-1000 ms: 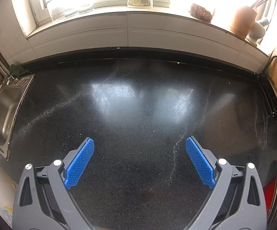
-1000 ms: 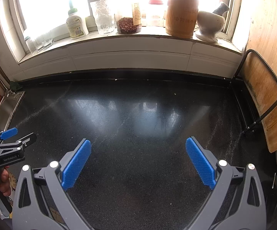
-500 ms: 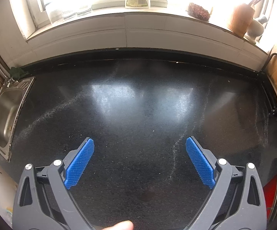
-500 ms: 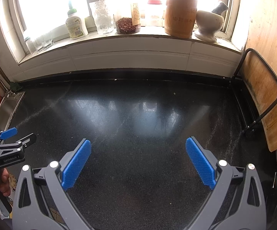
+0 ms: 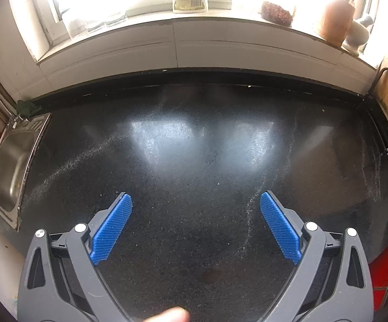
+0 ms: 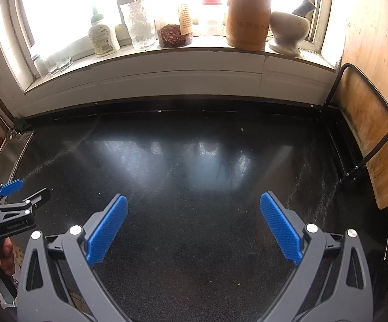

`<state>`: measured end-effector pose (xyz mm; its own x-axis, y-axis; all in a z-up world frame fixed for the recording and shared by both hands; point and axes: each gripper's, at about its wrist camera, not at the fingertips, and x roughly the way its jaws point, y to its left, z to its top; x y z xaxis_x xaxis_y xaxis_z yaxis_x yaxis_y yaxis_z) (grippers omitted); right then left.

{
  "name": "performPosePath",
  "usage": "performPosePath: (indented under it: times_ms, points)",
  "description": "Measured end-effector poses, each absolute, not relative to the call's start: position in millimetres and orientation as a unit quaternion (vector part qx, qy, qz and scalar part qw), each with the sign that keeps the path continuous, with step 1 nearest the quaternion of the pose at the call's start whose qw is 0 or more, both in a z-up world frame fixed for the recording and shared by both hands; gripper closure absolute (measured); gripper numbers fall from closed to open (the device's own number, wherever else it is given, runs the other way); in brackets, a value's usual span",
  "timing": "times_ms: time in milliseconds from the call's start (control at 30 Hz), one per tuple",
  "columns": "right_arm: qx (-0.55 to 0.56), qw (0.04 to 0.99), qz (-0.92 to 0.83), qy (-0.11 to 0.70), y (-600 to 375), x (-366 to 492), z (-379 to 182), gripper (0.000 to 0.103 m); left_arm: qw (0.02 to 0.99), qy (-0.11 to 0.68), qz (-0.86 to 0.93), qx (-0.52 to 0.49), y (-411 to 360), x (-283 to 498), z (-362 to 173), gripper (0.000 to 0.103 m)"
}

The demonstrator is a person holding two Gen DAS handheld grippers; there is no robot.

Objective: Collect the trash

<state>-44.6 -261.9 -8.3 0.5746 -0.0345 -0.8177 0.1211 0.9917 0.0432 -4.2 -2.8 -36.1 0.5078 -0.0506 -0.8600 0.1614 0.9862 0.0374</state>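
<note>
My left gripper (image 5: 196, 201) is open and empty above a black speckled countertop (image 5: 199, 147). My right gripper (image 6: 194, 201) is open and empty above the same countertop (image 6: 194, 161). No piece of trash shows on the counter in either view, only faint pale streaks and a few tiny crumbs. The left gripper also shows at the left edge of the right wrist view (image 6: 19, 196), held in a hand.
A steel sink (image 5: 11, 161) lies at the left. A wooden cutting board in a black rack (image 6: 365, 134) stands at the right. The windowsill holds a bottle (image 6: 102, 37), jars (image 6: 173, 33), a wooden utensil holder (image 6: 247, 18) and a mortar (image 6: 287, 32).
Both views have shifted very slightly. A fingertip has come into the bottom edge of the left wrist view. Both grippers stay open.
</note>
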Motion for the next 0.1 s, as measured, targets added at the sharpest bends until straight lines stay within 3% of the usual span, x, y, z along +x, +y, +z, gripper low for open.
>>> performPosePath:
  times_ms: [100]
  points:
    - [0.047,0.891,-0.043,0.449,-267.4,-44.8,-15.9,0.007,0.868,0.491,-0.067,0.044,2.8,0.9,-46.7,0.009]
